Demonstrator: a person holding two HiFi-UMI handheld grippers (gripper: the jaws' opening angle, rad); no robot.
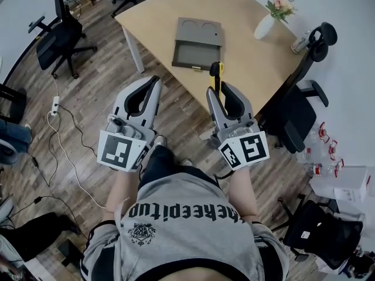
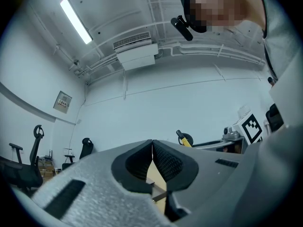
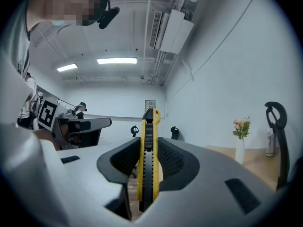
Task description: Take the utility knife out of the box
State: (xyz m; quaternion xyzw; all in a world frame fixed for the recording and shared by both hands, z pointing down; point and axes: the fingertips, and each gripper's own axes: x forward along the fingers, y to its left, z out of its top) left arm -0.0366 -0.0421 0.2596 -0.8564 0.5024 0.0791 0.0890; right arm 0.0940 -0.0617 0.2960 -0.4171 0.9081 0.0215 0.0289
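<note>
A yellow and black utility knife (image 3: pixel 147 160) stands upright between the jaws of my right gripper (image 3: pixel 149 148), whose pads press on both its sides. In the head view the knife (image 1: pixel 215 73) sticks out past my right gripper (image 1: pixel 221 91), over the floor just short of the table's near edge. The grey box (image 1: pixel 197 43) lies open on the wooden table (image 1: pixel 246 34), with its lid folded back. My left gripper (image 1: pixel 153 85) hangs over the floor to the left, jaws shut with nothing between them. Its own view shows my left gripper (image 2: pixel 152 148) with the pads meeting.
A white vase of flowers (image 1: pixel 269 21) stands at the table's right corner. A black office chair (image 1: pixel 299 107) is close on my right, and another chair (image 1: pixel 57 38) stands at the far left. A white power strip and cables (image 1: pixel 55 105) lie on the wooden floor.
</note>
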